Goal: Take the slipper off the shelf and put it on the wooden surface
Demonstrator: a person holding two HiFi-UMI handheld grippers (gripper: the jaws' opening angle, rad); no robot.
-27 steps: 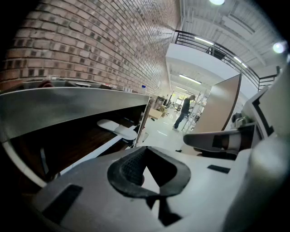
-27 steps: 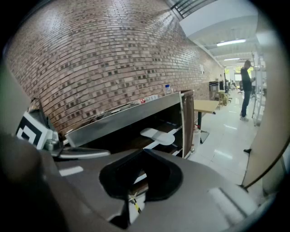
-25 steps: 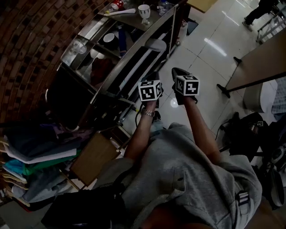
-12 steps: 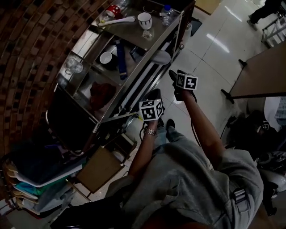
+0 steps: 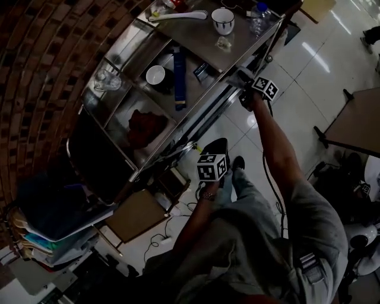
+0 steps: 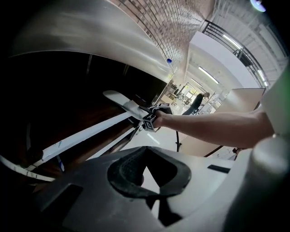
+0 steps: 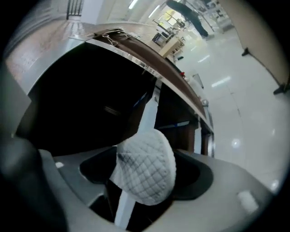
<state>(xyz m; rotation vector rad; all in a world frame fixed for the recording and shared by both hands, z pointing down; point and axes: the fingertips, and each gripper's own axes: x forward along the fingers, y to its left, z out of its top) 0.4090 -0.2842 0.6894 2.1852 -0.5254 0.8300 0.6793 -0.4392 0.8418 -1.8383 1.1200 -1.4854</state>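
The slipper, pale grey and quilted, lies at the outer edge of the metal shelf cart. In the right gripper view the slipper's rounded toe sits between the two dark jaws, with a gap showing on either side. My right gripper reaches out to it at arm's length, and its jaws are opening around the toe. My left gripper hangs lower, beside the cart's frame, apart from the slipper. Its jaws look shut with nothing in them. From the left gripper view the slipper shows as a pale flat shape past the right gripper.
The cart's top holds a cup, a bottle and a white utensil. A bowl and a red cloth sit on lower shelves. A brown board lies low at left, a brown table at right. Folded clothes are stacked at left.
My right gripper has gone from beside the left one out to the slipper at the cart's edge. The left gripper has dropped lower in view.
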